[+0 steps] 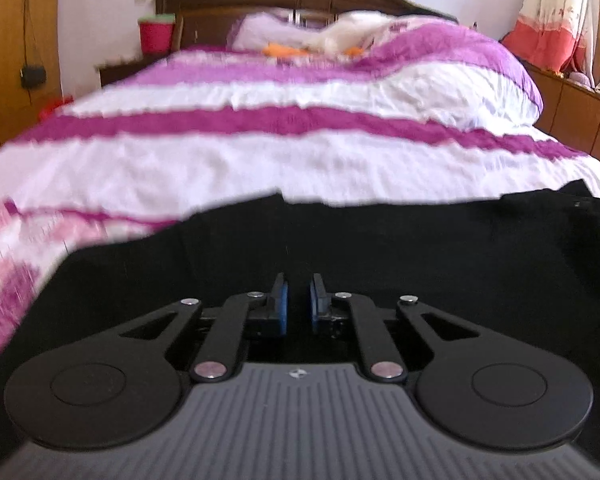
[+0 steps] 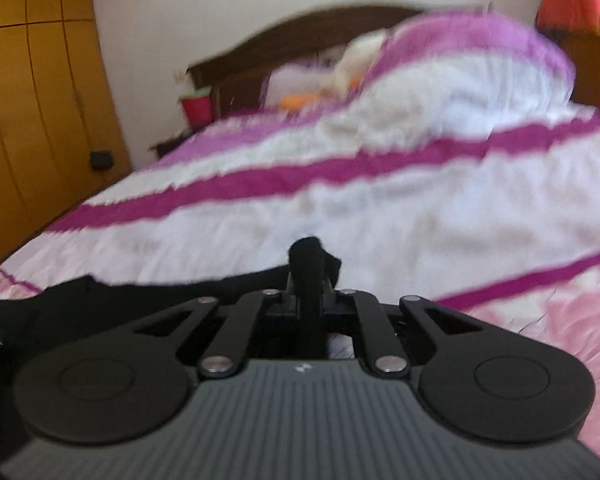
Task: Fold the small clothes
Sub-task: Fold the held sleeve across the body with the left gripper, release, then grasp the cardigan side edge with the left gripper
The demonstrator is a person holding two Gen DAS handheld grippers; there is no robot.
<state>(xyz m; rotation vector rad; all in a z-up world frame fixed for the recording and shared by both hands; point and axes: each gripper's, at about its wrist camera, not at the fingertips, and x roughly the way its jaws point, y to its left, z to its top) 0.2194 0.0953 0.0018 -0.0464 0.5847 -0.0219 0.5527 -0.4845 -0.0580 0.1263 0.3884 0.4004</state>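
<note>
Garment: black garment (image 1: 380,240) lies on the striped bed (image 1: 260,168), near edge.
Left tool (image 1: 298,298): pads nearly together, cloth between them unclear.
Right tool (image 2: 310,280): clamped on a bunched black corner.
Advice: lift both corners evenly, keeping the edge taut.

Black garment (image 1: 340,240), purple-and-white striped bedspread (image 1: 260,152), seemingly red bin (image 1: 156,36)

Bed (image 1: 260,168) – striped purple-white quilt, black garment (image 1: 380,248) spread on it
</note>
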